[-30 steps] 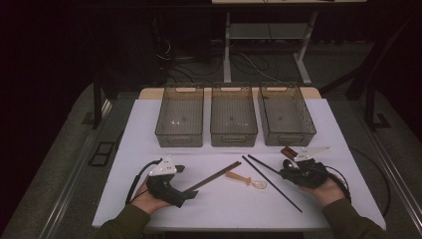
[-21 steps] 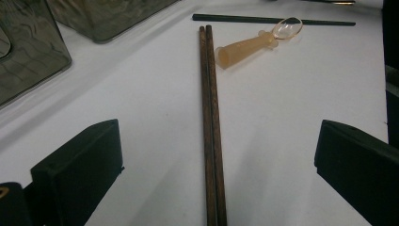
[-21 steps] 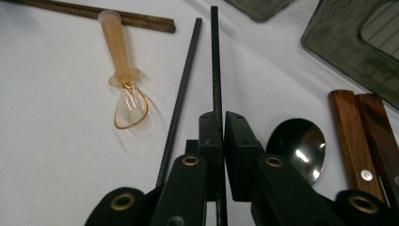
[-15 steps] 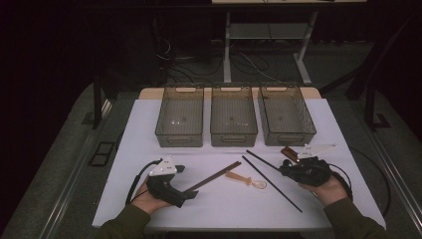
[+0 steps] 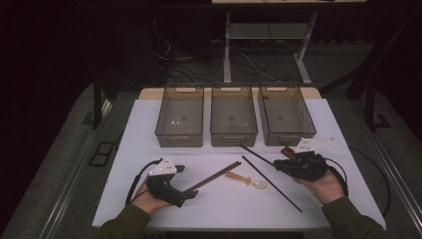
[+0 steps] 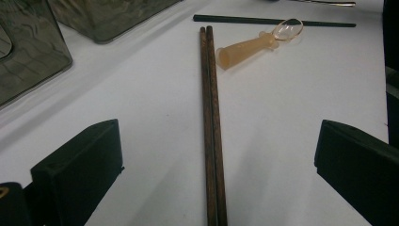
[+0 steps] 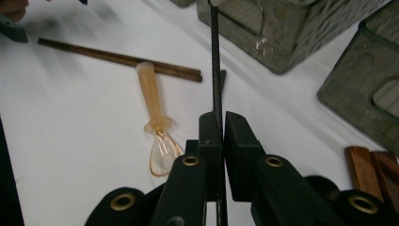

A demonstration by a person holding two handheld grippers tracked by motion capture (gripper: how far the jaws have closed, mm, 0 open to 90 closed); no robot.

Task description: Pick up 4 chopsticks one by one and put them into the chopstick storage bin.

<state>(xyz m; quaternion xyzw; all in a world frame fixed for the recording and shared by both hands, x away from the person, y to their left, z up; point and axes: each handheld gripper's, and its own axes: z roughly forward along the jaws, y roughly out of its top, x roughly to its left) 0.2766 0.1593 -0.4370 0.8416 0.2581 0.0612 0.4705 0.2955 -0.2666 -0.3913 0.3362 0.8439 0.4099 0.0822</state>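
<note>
Tabletop [image 5: 149,129]: white, three bins far.
Right gripper [image 7: 219,129]: clamps black chopstick [image 7: 215,56]; lift level.
Left gripper [image 6: 211,165]: open, straddling brown chopsticks [image 6: 209,108].

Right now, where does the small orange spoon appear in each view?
High view: spoon at table centre, right of the brown chopsticks.
Left gripper view: spoon at top, right of the chopsticks' far end.
Right gripper view: spoon left of centre.
Shared landmark: brown chopsticks.

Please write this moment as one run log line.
right claw: shut on black chopstick | left claw: open, astride brown chopsticks | spoon: on table
</note>
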